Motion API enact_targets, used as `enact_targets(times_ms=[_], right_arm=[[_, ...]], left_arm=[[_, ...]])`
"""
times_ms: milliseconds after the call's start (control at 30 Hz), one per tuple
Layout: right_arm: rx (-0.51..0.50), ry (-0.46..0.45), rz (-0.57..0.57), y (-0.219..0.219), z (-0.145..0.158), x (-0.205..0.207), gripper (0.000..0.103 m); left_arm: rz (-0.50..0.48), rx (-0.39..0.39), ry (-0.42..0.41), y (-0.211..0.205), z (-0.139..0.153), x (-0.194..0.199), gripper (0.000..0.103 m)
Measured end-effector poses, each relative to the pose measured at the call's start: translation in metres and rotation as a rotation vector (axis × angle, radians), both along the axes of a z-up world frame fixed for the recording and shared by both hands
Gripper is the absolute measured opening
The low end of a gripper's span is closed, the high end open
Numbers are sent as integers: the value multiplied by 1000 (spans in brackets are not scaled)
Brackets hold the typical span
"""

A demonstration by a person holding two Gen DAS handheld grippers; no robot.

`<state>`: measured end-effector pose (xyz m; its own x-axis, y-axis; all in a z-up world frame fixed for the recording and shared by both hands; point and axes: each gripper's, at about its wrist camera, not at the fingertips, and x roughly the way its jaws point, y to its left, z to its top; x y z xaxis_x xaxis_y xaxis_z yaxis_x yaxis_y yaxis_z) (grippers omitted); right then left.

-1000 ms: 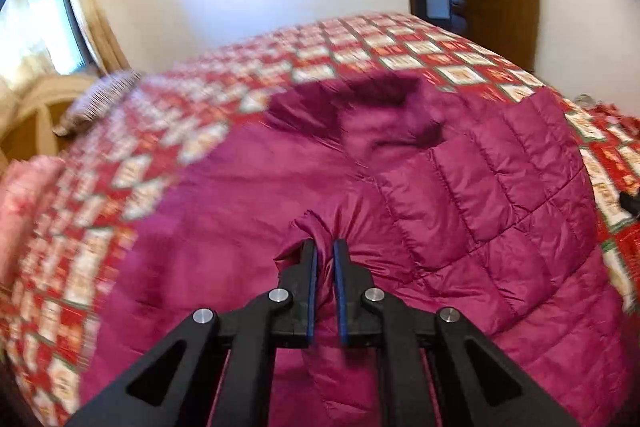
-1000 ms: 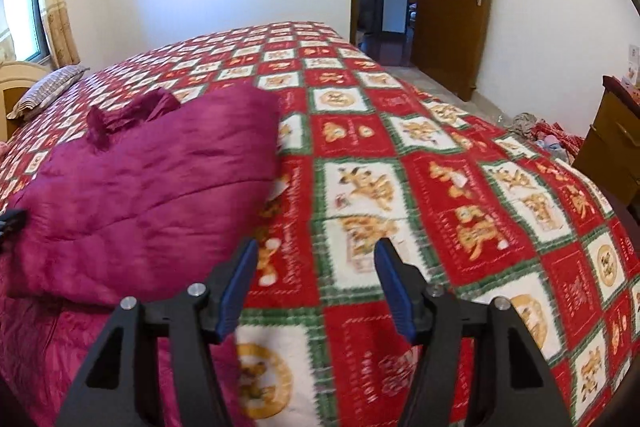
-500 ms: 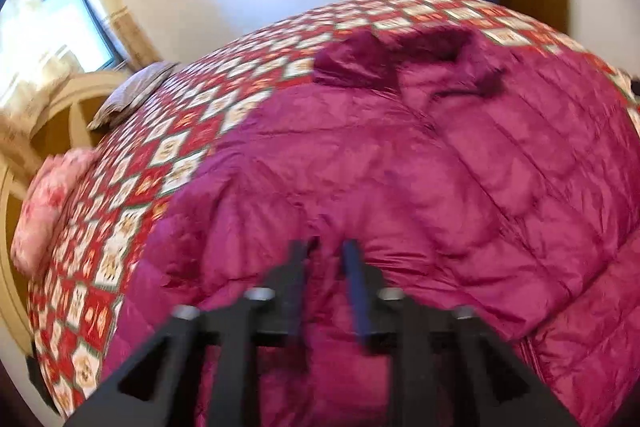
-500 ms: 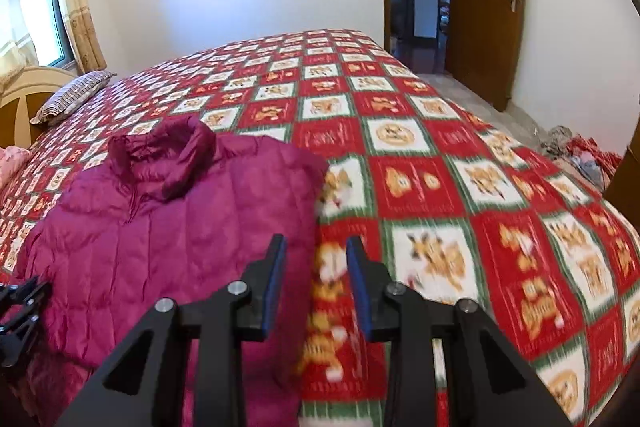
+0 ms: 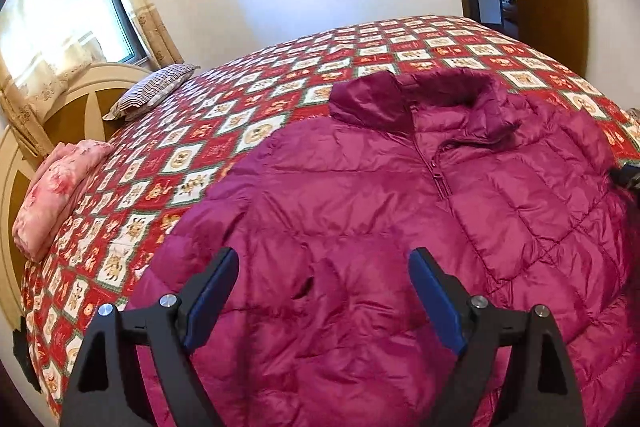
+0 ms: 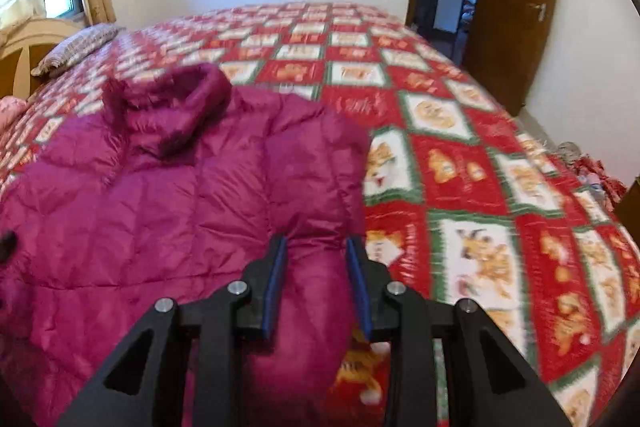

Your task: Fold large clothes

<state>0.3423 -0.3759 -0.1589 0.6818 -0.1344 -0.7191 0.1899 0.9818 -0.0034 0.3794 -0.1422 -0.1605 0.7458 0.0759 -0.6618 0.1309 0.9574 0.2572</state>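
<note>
1. Lying front-up across the near part of the bed (image 5: 360, 51), the big magenta puffer jacket (image 5: 360, 195) has its collar (image 5: 404, 99) toward the far side and its zip (image 5: 438, 179) closed up to the neck.
2. The bed wears a red, green and white checked quilt (image 6: 460, 155) with little cartoon figures in the squares.
3. The left claw (image 5: 322, 293) hangs just over the jacket's lower front with its jaws opening, already wide apart; the blue pads (image 5: 434, 301) stand clear of the cloth and pinch nothing, though the fabric below them is rumpled.
4. The right claw (image 6: 316, 281) sits at the jacket's outer edge, where the quilt begins. Its jaws are narrow, and a puffed fold of the jacket, probably a sleeve, fills the gap between the blue pads (image 6: 274, 283), which press on it from both sides.
5. From the left claw's camera, a dark bit of the other tool shows at the jacket's far right edge.
6. A striped pillow (image 5: 150, 93) lies at the head of the bed near the pale wooden headboard (image 5: 60, 95).
7. A folded pink blanket (image 5: 56, 187) rests on the quilt's edge below that pillow, well apart from the jacket.
8. A curtained window (image 5: 80, 11) is behind the headboard, and a brown door (image 6: 512, 7) stands open at the far right.
</note>
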Motion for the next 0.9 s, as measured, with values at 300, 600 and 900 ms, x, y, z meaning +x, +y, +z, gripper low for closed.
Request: enact_targets(times_ms=[300,600,900], right_arm=[[-9,2,113,43,-18,-2,45],[-27,19,100,46,-37,3,46],[-69,29,98,49,-38,3,46]], left_arm=[[-34,-48,89,1,-42,15,87],[-42,-48,96,-1,-50,17,90],[-42,-42,95,-1,-52,16,91]])
